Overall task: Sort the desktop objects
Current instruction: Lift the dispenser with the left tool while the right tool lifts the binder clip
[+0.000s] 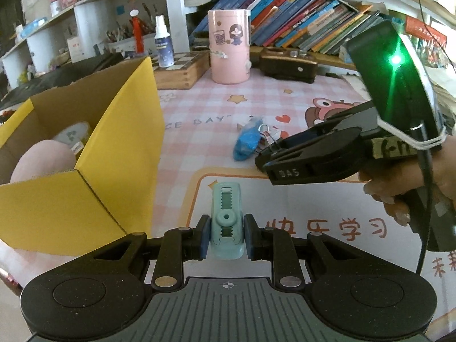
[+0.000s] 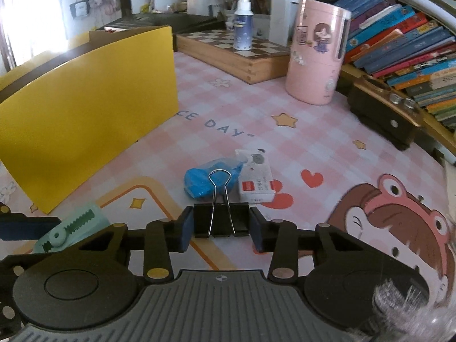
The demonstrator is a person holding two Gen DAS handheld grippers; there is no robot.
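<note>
While both grippers are loaded, we're mid-carry: left gripper clamps the mint clip at bottom center, right gripper clamps the black binder clip. Next, prob. swing to the yellow box at left & drop in.

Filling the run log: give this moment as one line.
left gripper: shut on mint-green plastic clip | right gripper: shut on black metal binder clip | yellow cardboard box: open, left
</note>
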